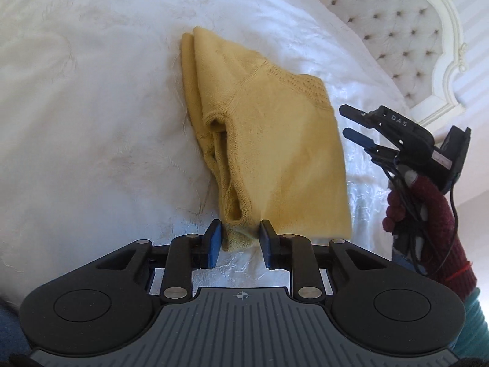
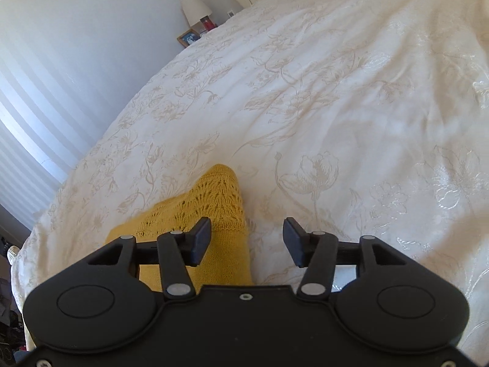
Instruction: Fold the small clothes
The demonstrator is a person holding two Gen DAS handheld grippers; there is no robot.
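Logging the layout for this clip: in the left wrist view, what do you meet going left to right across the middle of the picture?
White bedspread → folded yellow knit garment → right gripper, open beside the garment → the gloved hand holding it, with the tufted headboard behind.

Soft knit on sheened bedding, matt black plastic in your hands.

You see a mustard-yellow knit top (image 1: 269,140), matt and fuzzy, with an openwork lace band in the lower left of the right wrist view. The white bedspread (image 2: 336,91) under it is woven cloth, its floral pattern catching a satin gloss. Your left gripper (image 1: 240,238) is matt black plastic with dull metal pivot pins and smooth blue pads (image 1: 215,240); its base is ribbed grey. Your right gripper (image 2: 247,238) is the same matt black. At right in the left wrist view, a coarse dark-red knit glove (image 1: 434,211) and a tufted, buttoned headboard (image 1: 391,24).
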